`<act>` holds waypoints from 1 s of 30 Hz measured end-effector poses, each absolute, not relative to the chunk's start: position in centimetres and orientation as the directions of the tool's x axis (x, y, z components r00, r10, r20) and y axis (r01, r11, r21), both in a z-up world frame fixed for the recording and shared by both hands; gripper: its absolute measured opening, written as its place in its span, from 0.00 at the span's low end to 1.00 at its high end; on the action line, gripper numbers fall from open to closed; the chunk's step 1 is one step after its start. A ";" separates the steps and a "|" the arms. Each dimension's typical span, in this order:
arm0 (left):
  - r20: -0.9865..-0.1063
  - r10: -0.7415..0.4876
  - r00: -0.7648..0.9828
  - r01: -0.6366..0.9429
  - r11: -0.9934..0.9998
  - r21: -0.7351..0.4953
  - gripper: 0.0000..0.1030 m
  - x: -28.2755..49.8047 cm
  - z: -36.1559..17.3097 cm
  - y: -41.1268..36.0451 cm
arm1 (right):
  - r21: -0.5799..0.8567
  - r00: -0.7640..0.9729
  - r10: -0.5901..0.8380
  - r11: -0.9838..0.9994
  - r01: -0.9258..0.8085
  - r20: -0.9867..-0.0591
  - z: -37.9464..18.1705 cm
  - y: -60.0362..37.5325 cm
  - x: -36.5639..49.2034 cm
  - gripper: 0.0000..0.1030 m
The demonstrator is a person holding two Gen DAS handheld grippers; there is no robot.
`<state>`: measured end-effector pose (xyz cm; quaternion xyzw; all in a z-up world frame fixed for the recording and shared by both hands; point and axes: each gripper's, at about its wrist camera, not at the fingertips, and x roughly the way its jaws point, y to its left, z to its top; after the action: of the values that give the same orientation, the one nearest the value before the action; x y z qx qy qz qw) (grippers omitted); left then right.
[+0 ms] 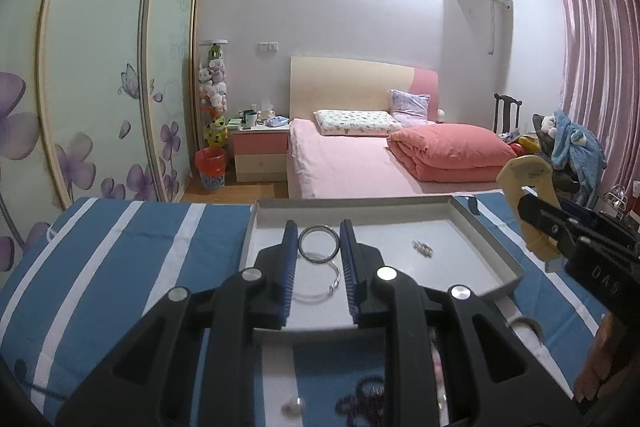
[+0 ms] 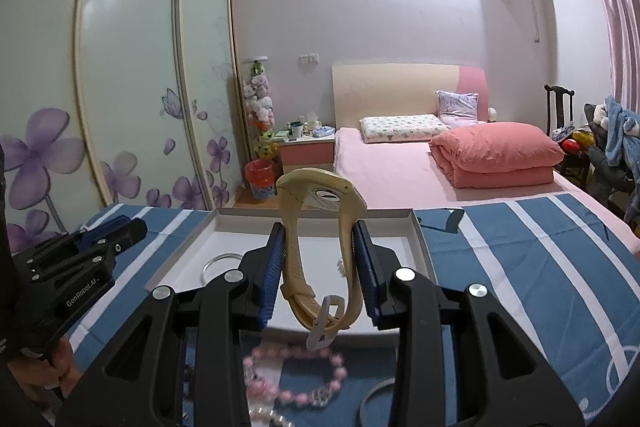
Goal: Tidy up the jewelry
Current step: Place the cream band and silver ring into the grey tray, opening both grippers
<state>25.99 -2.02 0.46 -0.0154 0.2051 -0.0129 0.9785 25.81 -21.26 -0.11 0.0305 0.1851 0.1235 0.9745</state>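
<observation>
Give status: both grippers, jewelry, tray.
Left gripper shut on silver bangle, above tray. Right gripper shut on beige watch. Pink bead bracelet waits on the cloth. Nothing blocking.

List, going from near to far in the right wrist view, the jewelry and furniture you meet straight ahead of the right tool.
Pink bead bracelet → cream watch held in the right tool → white tray → pink bed → headboard.

Left gripper [image 1: 319, 247] pads clamped on steel ring [image 1: 319, 245] over grey tray [image 1: 496, 243] — thin bangle [image 1: 320, 287] beneath, small earrings [image 1: 423, 249] right.
</observation>
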 end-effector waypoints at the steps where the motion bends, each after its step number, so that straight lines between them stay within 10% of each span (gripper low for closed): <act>1: -0.403 -0.031 0.915 0.018 0.999 -0.037 0.21 26.8 0.3 -2.1 | 0.104 0.901 0.251 0.968 -0.229 -0.355 -0.1 -21.1 26.1 0.35; 23: -0.517 -0.055 0.854 0.020 0.997 -0.073 0.23 34.2 -4.6 -1.7 | 0.147 0.788 0.236 0.972 -0.185 -0.568 -5.5 -19.7 33.3 0.49; 30: -0.520 -0.043 0.853 0.006 0.997 -0.074 0.36 34.2 -4.6 -1.6 | 0.162 0.793 0.245 0.969 -0.185 -0.557 -5.2 -20.0 33.2 0.55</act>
<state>34.17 -1.58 -4.62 -0.0347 0.2707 -0.0128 0.9620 33.25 -20.02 -5.24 0.0495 0.3007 0.1137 0.9456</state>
